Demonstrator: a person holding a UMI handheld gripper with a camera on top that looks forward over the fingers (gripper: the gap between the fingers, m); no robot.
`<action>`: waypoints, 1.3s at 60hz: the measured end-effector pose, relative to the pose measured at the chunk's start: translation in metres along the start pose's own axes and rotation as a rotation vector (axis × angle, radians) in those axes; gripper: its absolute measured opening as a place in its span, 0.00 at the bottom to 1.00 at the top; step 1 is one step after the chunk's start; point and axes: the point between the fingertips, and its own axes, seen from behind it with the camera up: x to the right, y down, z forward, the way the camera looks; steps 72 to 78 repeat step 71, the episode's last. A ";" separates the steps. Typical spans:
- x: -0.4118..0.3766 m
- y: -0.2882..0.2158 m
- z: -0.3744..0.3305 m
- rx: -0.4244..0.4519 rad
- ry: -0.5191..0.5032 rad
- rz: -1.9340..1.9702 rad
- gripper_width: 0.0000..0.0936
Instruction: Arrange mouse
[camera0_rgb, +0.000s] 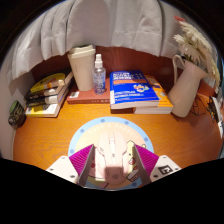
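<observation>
Tongs (113, 160) sit low over a wooden desk (50, 140), fingers spread, pink pads (82, 158) facing in. A white mouse (127, 160) stands between them, nearer the right finger, resting on a round pale mouse pad (100, 130); I see a gap on the left side, so I judge it released, not clamped. Risk one: closing from here is off-centre, so the right finger hits first and shoves or spins the mouse across the pad before the left one arrives. Risk two: the rounded shell may squirt forward out of the pads if gripped too high. Beyond the fingers, past the pad's far edge, a blue book (135, 92) lies flat on the desk, with a clear spray bottle (99, 74) and a beige container (83, 66) to its left, a stack of books (46, 95) further left, and a white vase with dried stems (186, 82) to the right. A long forward push could knock the bottle; it looks tippy.
</observation>
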 end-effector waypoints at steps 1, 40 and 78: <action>-0.001 -0.001 -0.003 0.002 0.001 -0.002 0.83; -0.052 -0.003 -0.304 0.274 -0.152 0.015 0.89; -0.022 0.006 -0.384 0.360 -0.123 0.050 0.89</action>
